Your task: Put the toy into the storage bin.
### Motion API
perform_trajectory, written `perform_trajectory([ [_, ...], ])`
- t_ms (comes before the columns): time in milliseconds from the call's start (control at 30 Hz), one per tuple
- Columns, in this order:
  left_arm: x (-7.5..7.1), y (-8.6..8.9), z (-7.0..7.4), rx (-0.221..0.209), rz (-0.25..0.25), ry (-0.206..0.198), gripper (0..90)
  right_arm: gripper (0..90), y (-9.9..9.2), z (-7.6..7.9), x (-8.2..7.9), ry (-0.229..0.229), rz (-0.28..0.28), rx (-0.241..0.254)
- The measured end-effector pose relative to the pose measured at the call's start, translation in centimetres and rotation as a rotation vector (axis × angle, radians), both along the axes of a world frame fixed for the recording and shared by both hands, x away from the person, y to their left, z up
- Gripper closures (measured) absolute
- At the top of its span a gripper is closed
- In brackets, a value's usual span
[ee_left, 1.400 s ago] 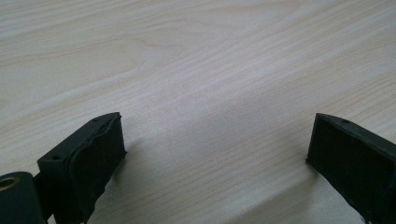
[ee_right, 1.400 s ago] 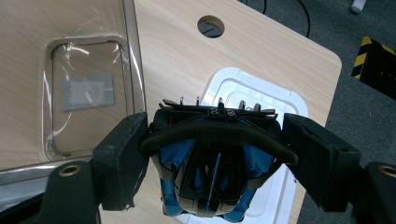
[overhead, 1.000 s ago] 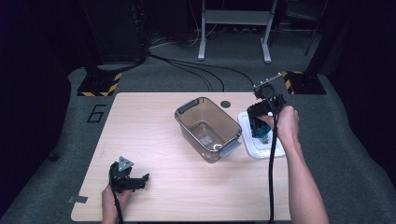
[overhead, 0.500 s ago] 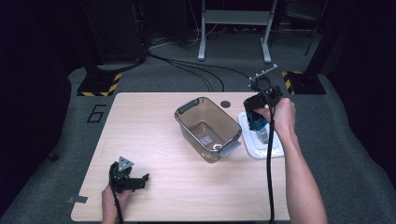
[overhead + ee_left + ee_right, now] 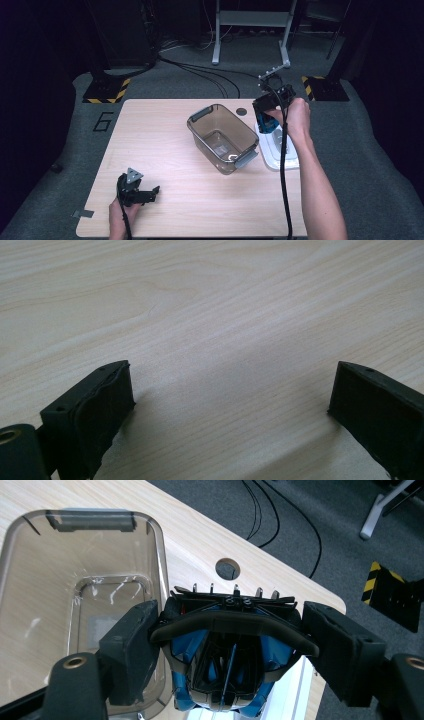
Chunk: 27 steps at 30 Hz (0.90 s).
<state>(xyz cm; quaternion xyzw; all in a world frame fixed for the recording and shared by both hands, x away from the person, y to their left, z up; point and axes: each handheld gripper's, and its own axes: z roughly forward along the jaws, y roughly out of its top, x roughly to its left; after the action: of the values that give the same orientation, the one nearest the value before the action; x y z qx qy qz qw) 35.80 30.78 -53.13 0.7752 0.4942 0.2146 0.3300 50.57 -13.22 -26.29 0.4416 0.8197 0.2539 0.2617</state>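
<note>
The right gripper (image 5: 230, 640) has its 2 fingers (image 5: 131, 650) closed on a blue and black object (image 5: 266, 123), held above the white lid (image 5: 280, 152) just right of the clear container (image 5: 222, 137). The left gripper (image 5: 135, 189) rests on the desk (image 5: 165, 130), well left of the container, fingers (image 5: 95, 407) spread wide around nothing.

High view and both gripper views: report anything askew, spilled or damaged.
Nothing stands out. The clear container sits upright on the table, nothing inside it; the right tool grips a blue-and-black object intact.
</note>
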Motion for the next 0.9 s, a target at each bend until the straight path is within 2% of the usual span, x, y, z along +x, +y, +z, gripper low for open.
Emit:
perform_trajectory([
  [167,0.0,-0.1,0.0,-0.007,0.006,0.001,3.9,24.4,0.7,0.5,-0.3,-0.007,0.02,0.013],
  [333,0.0,0.0,0.0,0.0,0.001,0.0,3.9,24.4,1.4,0.8,-0.5,-0.018,0.052,-0.002],
  [500,0.0,-0.1,0.0,-0.006,0.005,0.001,3.9,24.4,2.3,1.1,-0.9,-0.026,0.077,0.007],
  [667,0.0,-0.1,0.0,-0.006,0.005,0.001,3.9,24.3,3.6,1.4,-1.3,-0.02,0.099,0.012],
  [900,0.0,-0.1,0.0,-0.007,0.005,0.001,3.9,24.3,5.5,1.2,-1.9,0.001,0.164,0.038],
])
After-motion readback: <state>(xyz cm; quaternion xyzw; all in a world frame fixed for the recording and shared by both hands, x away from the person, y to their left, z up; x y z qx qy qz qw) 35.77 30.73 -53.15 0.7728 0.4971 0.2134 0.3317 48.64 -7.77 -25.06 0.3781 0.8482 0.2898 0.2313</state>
